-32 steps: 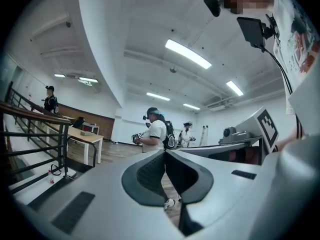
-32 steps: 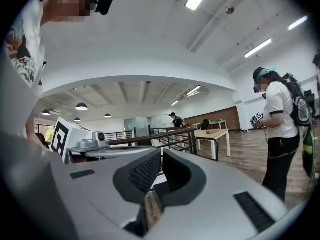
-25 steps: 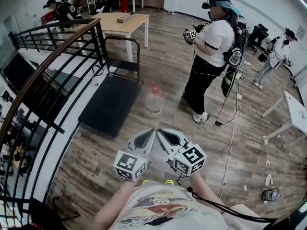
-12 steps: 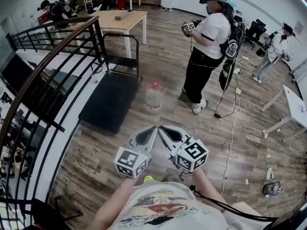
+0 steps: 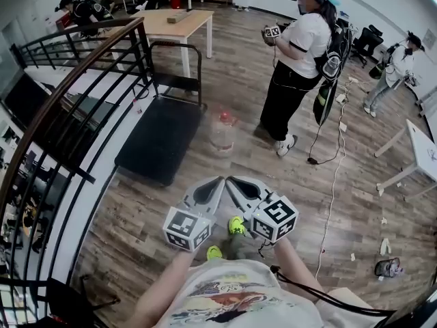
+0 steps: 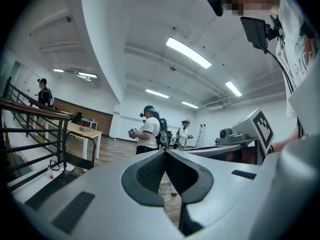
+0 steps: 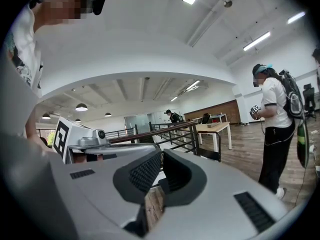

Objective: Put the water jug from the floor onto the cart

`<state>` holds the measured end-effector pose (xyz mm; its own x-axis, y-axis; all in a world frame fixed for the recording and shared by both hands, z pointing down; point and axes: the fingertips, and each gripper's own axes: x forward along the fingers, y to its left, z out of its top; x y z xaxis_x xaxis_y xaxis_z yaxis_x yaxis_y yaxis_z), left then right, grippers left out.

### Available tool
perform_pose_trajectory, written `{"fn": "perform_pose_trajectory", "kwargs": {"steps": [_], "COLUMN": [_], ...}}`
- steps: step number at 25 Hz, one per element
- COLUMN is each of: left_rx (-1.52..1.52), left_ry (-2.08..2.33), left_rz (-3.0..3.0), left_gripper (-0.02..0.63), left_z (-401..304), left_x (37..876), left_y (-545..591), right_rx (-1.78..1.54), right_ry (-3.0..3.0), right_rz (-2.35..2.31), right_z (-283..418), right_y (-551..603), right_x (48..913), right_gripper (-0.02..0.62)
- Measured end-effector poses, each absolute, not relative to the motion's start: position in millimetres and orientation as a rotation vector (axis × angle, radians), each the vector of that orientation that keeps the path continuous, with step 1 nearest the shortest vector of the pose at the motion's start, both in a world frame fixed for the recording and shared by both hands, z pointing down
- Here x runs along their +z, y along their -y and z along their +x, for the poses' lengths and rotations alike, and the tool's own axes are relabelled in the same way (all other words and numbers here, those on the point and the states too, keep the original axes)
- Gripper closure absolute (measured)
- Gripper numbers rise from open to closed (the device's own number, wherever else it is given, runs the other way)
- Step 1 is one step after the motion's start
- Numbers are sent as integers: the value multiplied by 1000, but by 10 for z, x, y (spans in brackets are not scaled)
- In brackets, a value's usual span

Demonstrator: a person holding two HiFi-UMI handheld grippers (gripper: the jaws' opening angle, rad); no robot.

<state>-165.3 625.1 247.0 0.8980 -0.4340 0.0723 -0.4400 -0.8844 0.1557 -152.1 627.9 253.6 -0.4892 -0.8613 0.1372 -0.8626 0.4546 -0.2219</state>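
Clenched and empty, the left gripper (image 5: 218, 182) and the right gripper (image 5: 230, 181) sit side by side in front of the holder's chest. Their tips nearly touch each other, and each pair of jaws is pressed together with nothing between. A black railing (image 5: 65, 108) runs up the left, its lower end cut off by the frame edge. The cart (image 5: 158, 141), a flat black platform with an upright handle at its far end, lies on the wooden floor (image 5: 321, 203) beside that railing. A standing person (image 5: 295, 67) in a white top is off to its right. The water jug (image 5: 222, 134) stands upright on the floor just beside the cart's right edge (clear body, red cap, hazy outline). It is ahead of both grippers and well apart from them. Neither gripper view shows it, since the grippers' own bodies fill the lower frame. Yellow-green shoes (image 5: 235, 225) peek out below the grippers, partly hidden.
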Motion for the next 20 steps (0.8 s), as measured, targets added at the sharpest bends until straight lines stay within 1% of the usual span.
{"fn": "perform_pose_trajectory", "kwargs": {"steps": [10,20], "left_rx": [59,114], "left_ry": [727,756], "left_rz": [2878,2866], "left_gripper": [594,594], "left_z": [-1617,-1154], "left_x": [2507,2595], "left_y": [-5929,-5281], "right_rx": [471,509], "right_ry": [2752,2752], "right_rz": [1510,1476], "right_z": [-1482,-1025], "right_y": [-5951,-5308], "right_x": [2584,2684], "right_gripper": [568,566]}}
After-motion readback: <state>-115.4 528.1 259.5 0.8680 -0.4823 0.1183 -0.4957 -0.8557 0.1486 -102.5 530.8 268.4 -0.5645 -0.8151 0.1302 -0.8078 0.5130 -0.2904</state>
